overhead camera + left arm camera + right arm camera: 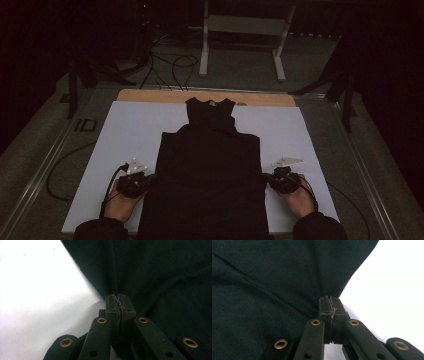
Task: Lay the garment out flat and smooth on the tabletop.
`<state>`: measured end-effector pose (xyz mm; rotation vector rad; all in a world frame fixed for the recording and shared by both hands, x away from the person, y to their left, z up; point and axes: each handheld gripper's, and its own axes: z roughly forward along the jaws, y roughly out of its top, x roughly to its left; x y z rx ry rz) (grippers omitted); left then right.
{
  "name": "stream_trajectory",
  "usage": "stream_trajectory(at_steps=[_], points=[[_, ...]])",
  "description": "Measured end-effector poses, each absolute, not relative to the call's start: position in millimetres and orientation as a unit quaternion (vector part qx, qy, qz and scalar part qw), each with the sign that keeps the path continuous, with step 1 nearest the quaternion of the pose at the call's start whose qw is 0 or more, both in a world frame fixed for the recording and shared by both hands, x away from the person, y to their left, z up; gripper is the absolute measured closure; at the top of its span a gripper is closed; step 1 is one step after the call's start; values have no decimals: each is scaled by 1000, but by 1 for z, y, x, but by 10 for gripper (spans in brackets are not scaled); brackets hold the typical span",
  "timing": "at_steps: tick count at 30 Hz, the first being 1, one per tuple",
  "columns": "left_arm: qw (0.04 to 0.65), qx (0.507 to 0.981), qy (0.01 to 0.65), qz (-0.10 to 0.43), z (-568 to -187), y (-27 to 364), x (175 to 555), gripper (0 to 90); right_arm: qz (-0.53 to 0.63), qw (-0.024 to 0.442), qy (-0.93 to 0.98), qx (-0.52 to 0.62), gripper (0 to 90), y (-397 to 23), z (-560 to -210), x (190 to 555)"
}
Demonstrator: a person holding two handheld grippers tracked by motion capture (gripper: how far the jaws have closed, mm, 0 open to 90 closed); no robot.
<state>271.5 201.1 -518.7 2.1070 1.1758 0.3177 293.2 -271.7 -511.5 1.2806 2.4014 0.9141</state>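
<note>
1. Left gripper (150, 178) is clamped on the black garment's (210, 175) left side edge; right gripper (267, 177) is clamped on its right edge.
2. The garment lies spread on the white sheet (130, 135); probably both grasps are done and any fold or lift remains.

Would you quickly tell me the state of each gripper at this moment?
Left gripper: shut, at the left side edge of the black garment.
Right gripper: shut, at the garment's right side edge; whether cloth is pinched cannot be told for either.
</note>
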Motion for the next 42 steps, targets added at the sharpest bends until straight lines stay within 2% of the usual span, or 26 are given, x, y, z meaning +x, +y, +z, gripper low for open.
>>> stream_trajectory(at_steps=[10,21,23,24,25,26,29,30,37,42], points=[[339,815,457,109,-516,203,253,880,307,133,828,449,900,-281,-507,276],[332,812,465,121,-513,202,243,870,306,135,822,460,899,-292,-506,259],[340,805,468,132,-512,204,242,775,319,139,819,456,880,-291,-506,259],[340,805,468,132,-512,204,242,734,316,141,820,456,840,-290,-506,257],[343,801,471,136,-511,205,241,734,316,141,820,456,840,-290,-506,257],[348,798,473,138,-509,206,240,641,325,147,818,451,747,-290,-505,254],[363,791,472,141,-506,209,236,602,329,152,816,450,730,-291,-503,248],[377,791,461,138,-503,210,230,583,336,148,814,449,689,-291,-503,242],[385,810,424,123,-500,204,211,586,336,119,830,428,667,-280,-508,226],[379,820,415,104,-505,202,209,596,353,124,827,420,659,-276,-504,217]])
